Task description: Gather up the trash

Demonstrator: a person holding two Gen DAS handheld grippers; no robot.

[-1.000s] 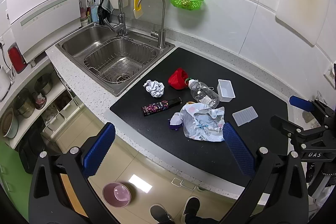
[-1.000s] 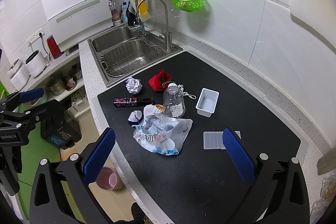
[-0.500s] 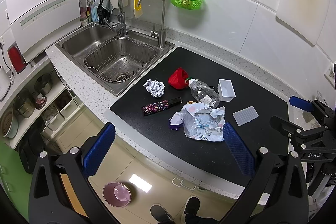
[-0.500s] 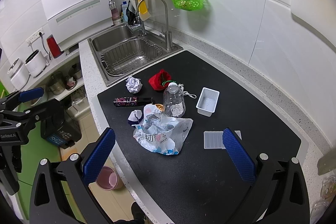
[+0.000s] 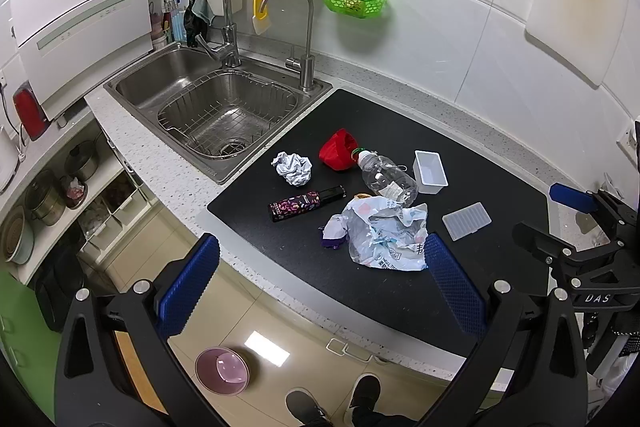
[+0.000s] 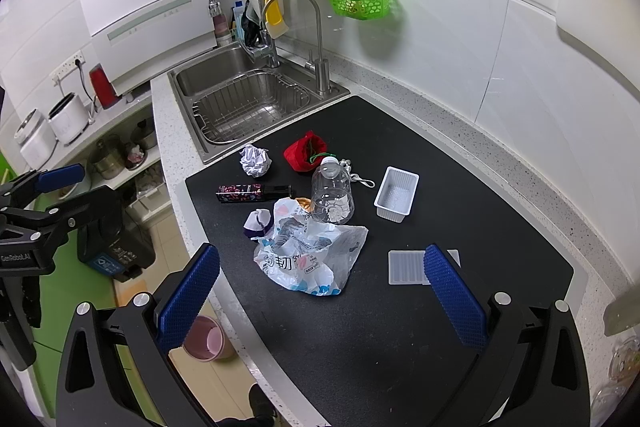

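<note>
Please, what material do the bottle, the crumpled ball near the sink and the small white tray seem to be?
Bottle: clear plastic, see-through and glossy. Crumpled ball: likely paper, white, with sharp matte creases. White tray: probably thin moulded plastic, smooth with a rolled rim.

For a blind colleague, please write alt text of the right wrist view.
Open right gripper hovers above a black counter mat strewn with trash: a crumpled plastic bag, clear bottle, paper ball, red pouch, white tray and flat lid. A steel sink lies behind.
</note>
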